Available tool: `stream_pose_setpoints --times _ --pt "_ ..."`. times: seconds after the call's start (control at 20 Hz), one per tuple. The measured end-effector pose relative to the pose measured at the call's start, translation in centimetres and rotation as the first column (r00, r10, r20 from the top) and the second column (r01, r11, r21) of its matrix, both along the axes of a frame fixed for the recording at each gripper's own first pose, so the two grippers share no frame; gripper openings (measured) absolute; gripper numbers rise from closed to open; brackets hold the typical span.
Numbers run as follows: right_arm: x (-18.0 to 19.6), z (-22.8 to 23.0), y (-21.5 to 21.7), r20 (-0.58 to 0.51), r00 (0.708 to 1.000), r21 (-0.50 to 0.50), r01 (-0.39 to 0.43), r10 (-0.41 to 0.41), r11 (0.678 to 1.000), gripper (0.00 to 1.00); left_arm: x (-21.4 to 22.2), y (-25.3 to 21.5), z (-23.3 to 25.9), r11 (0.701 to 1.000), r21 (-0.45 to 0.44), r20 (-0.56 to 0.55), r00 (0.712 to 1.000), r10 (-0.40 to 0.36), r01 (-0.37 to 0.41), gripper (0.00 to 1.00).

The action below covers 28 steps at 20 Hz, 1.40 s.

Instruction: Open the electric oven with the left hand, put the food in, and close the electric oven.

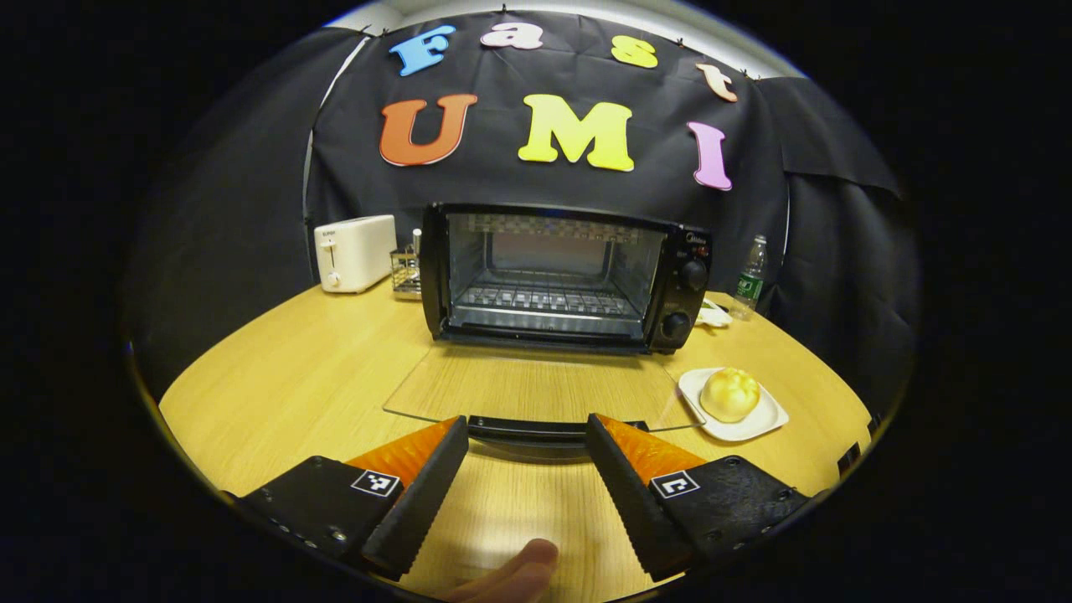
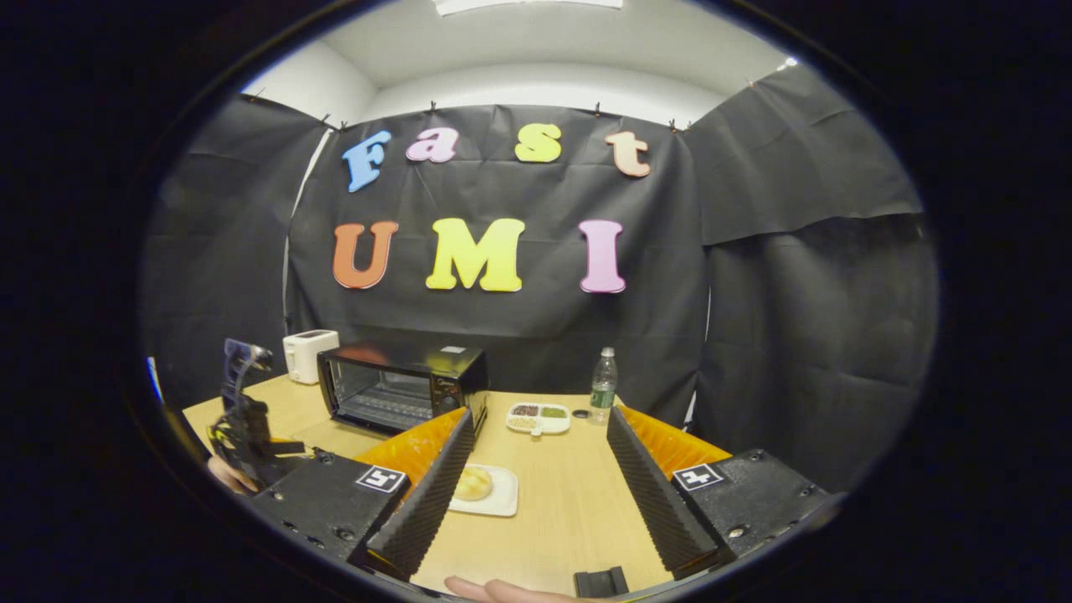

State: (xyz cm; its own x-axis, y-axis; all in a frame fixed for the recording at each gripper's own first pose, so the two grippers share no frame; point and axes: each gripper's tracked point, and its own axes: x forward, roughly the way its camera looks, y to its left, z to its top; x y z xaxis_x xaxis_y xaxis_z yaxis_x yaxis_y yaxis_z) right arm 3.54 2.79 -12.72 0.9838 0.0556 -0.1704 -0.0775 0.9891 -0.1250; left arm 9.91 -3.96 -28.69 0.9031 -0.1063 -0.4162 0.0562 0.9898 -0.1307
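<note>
Wide apart, that's how the fingers of my left gripper [image 1: 526,469] stand, gripping nothing, with the black handle [image 1: 536,430] of the glass oven door [image 1: 536,385] lying just beyond their tips. That door is folded down flat over the wooden table [image 1: 276,377], so the electric oven [image 1: 565,276] stands open at the far side, its wire rack [image 1: 544,301] bare and waiting.

Over on the right, near the oven's front corner, sits the bun [image 1: 729,394] on its small white plate [image 1: 770,419]. From the right gripper view I see that same bun [image 2: 473,483] just past the left finger of my right gripper [image 2: 536,477], whose fingers are also spread wide on nothing.

Now, how will it handle? Round, pale and glossy, the bun looks light and soft to me, so I'd judge a hard squeeze would dent it. Best to take it across its middle, fingers on either flank, closing gently. The plate looks smooth and could skate on the table if nudged, so come down from above rather than sideways. The glass door looks rigid; later I'd lift it by the handle, not the pane.
</note>
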Motion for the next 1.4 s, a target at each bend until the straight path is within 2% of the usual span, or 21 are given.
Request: stream_pose_setpoints --times 0.25,0.55,0.6,0.65,0.7,0.85,1.05,1.25,1.4 --pt "2.6 -4.5 2.3 -0.09 0.996 -0.012 -0.016 0.015 1.0 0.98 -3.5 1.6 8.3 0.999 0.035 0.151 0.989 0.005 -0.01 0.93" --pt "6.4 -11.5 4.6 -0.229 0.973 0.005 -0.03 0.031 1.0 0.99 -7.3 3.9 17.3 0.991 0.125 0.291 0.957 0.016 -0.055 0.93" --pt "7.1 -12.6 5.0 -0.253 0.967 0.021 -0.03 0.034 0.999 0.99 -7.9 4.3 18.5 0.99 0.128 0.311 0.95 0.017 -0.06 0.84" --pt "7.8 -13.9 5.4 -0.274 0.961 0.035 -0.026 0.034 0.999 0.99 -8.6 4.7 19.2 0.99 0.125 0.321 0.947 0.021 -0.065 0.86" --pt "8.5 -15.1 5.8 -0.298 0.954 0.038 -0.023 0.033 0.999 0.99 -9.3 5.0 20.0 0.991 0.116 0.326 0.945 0.026 -0.067 0.94" --pt "10.2 -18.7 7.1 -0.352 0.935 0.038 -0.023 0.035 0.999 0.99 -11.2 6.0 22.6 0.99 0.105 0.366 0.93 0.045 -0.09 0.95" --pt "11.4 -22.9 9.6 -0.428 0.901 0.106 -0.033 0.076 0.994 0.99 -13.5 6.7 24.5 0.992 0.094 0.435 0.899 0.036 -0.085 0.94" --pt "12.6 -25.9 9.5 -0.487 0.873 0.071 0.011 0.025 0.997 0.99 -14.3 8.4 25.2 0.992 0.074 0.46 0.886 0.055 -0.1 0.94" --pt "13.4 -27.0 9.7 -0.514 0.858 0.065 0.028 0.009 0.998 0.99 -14.1 8.6 25.0 0.996 0.038 0.466 0.883 0.049 -0.075 0.94"
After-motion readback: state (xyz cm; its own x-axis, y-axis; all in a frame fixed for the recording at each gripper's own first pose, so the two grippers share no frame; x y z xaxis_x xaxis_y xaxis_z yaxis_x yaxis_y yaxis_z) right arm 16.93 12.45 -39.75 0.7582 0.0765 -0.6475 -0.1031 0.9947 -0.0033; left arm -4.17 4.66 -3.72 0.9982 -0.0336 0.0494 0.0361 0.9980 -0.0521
